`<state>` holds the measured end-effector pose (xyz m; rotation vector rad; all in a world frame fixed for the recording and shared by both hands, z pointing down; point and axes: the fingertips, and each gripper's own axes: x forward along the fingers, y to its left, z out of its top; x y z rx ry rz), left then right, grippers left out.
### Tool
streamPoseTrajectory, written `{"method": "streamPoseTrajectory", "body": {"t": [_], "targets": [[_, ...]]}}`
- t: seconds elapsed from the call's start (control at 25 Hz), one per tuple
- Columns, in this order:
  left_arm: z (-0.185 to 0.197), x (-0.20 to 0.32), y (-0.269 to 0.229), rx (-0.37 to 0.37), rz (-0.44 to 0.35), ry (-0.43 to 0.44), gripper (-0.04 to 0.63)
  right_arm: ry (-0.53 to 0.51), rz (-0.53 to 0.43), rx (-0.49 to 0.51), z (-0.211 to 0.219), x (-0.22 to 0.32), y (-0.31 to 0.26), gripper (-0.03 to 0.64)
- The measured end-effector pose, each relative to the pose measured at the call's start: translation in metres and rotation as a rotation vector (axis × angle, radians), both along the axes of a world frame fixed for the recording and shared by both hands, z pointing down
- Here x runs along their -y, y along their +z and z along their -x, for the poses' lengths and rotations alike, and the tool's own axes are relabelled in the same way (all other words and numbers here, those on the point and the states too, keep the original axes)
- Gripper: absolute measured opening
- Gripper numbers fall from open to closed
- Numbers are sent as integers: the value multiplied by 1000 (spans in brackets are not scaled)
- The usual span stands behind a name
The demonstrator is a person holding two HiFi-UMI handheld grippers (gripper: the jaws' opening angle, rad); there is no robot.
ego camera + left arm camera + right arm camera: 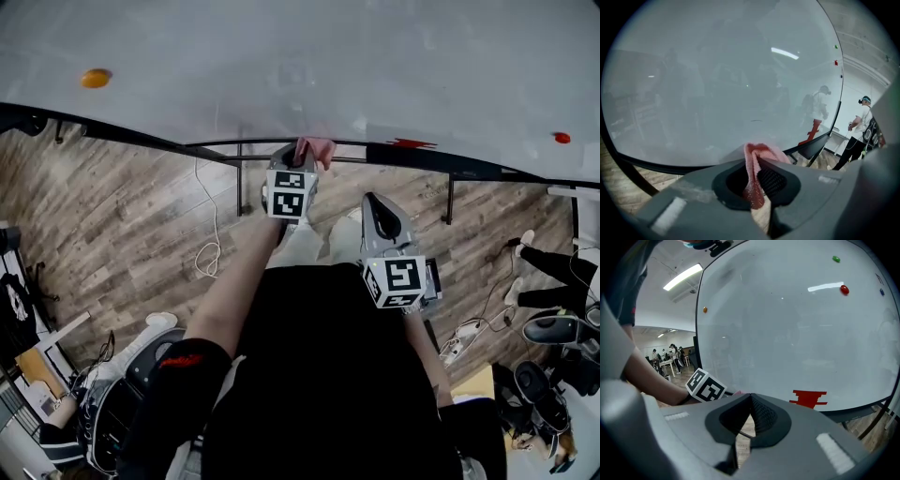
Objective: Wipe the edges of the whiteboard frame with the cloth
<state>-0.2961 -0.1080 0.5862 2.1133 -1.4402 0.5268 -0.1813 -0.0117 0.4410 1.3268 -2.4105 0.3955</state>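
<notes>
The whiteboard fills the top of the head view, and its dark bottom frame edge runs across below it. My left gripper is shut on a pink cloth, which sits against that bottom edge. In the left gripper view the cloth bunches up between the closed jaws, just before the frame. My right gripper hangs back from the board, shut with nothing in it; the right gripper view shows its jaws meeting at the tips.
An orange magnet and a red magnet stick to the board, and a red eraser rests on its bottom edge. Cables trail over the wooden floor. Equipment stands at right; a person stands beyond the board.
</notes>
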Motion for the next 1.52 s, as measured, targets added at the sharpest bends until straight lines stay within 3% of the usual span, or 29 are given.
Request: {"method": "streamPoseTrajectory", "body": {"t": [0.56, 1.0, 1.28, 1.52], "targets": [[4, 3, 5, 16, 13, -72, 23, -120, 21, 16, 5, 10, 7, 2], [8, 4, 5, 31, 20, -175, 23, -232, 14, 16, -6, 22, 5, 2], [9, 4, 4, 41, 18, -161, 23, -260, 12, 0, -8, 19, 8, 2], [13, 3, 2, 33, 23, -124, 23, -214, 15, 12, 1, 27, 5, 2]]}}
